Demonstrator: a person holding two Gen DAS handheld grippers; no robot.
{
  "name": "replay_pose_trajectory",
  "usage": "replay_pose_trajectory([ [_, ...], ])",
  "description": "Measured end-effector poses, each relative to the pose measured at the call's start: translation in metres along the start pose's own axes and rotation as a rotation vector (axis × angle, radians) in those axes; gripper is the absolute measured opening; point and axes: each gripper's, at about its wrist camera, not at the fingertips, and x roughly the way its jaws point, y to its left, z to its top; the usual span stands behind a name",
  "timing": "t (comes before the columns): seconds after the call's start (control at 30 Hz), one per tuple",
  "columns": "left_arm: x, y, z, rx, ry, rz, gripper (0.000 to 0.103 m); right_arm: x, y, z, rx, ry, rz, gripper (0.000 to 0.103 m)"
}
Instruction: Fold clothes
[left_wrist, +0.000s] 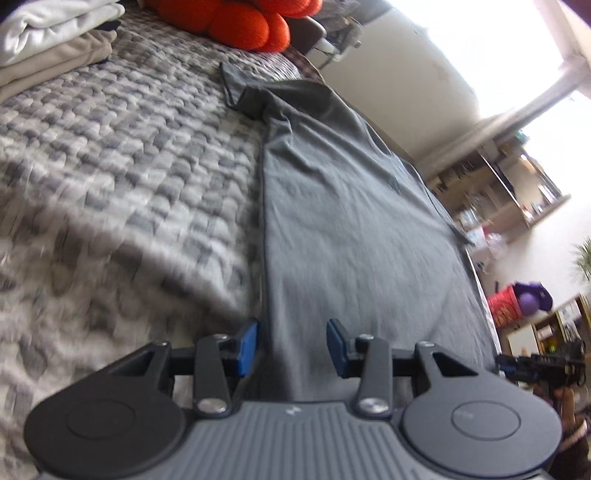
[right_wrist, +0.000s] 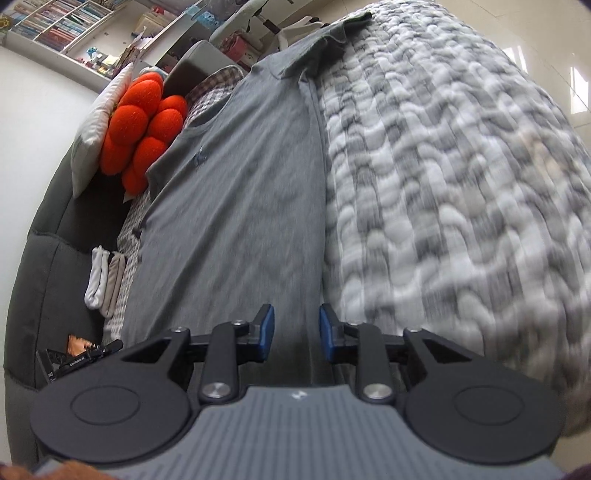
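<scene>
From your left wrist, your left gripper hangs over the shirt with its blue pads parted. The shirt's straight left edge runs down between them, but neither pad presses on the cloth — the jaws stand open and hold nothing. The grey shirt lies flat on the quilt, stretching away from you towards the orange cushion. A sleeve is folded near the far end. Folded clothes sit stacked at the upper left. Your right gripper shows at the right edge, too small to judge.

From your right wrist, your right gripper hovers over the shirt's other long edge, where it meets the quilt. Its pads stand apart, narrower than the left pair, with cloth below the gap — nothing is pinched, so it is open too. The shirt lies face up, its neckline towards the orange cushion. The folded clothes rest by the dark headboard at the left. The picture is blurred near the fingers.
</scene>
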Motion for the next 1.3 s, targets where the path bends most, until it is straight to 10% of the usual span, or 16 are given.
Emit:
replay_pose_trajectory([
  [0.4, -0.009, 0.014, -0.031, 0.054, 0.052, -0.096, 0.031, 0.009, 0.01, -0.036, -0.087, 0.106, -0.093, 0.02],
  [0.5, -0.008, 0.017, -0.035, 0.022, 0.061, -0.059, 0.003, 0.012, 0.014, -0.037, -0.117, 0.112, -0.121, 0.008],
  [0.87, -0.027, -0.001, -0.036, 0.041, 0.031, -0.019, 0.002, -0.037, 0.021, -0.039, -0.22, 0.036, -0.136, 0.005],
  [1.3, 0.004, 0.003, -0.034, 0.085, 0.118, 0.123, 0.007, 0.025, 0.016, -0.04, -0.256, 0.149, -0.27, 0.014],
])
